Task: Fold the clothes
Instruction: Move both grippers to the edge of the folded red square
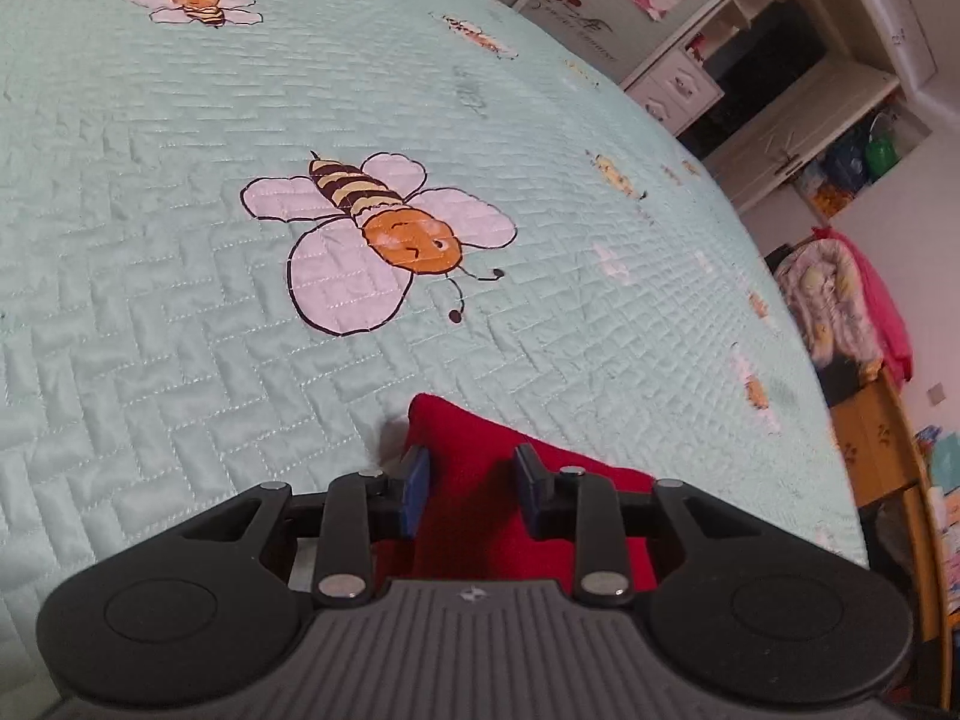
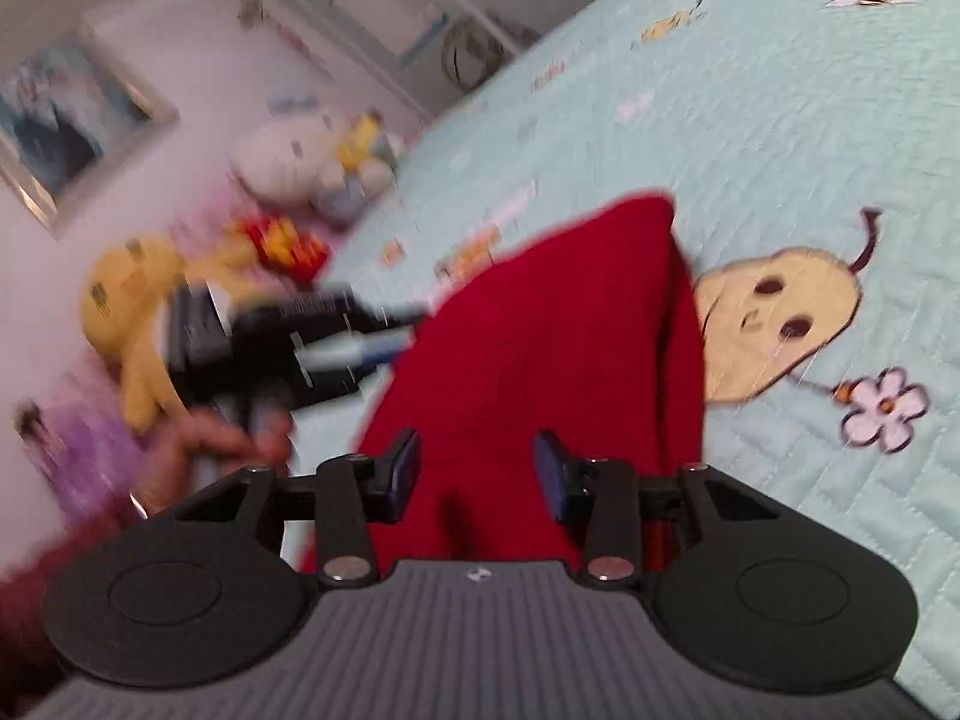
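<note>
Fold clothes, wrist views. I see the red garment lying on the mint quilted bedspread, just beside its printed pear face. My right gripper hangs over the garment, fingers apart, cloth between them but unpressed. My left gripper has a red fold rising between its fingers; I cannot tell whether they pinch it. No legible writing or brand appears; wall decals are blurred.

Plain red garment on mint-green quilt with orange-and-brown striped bees
</note>
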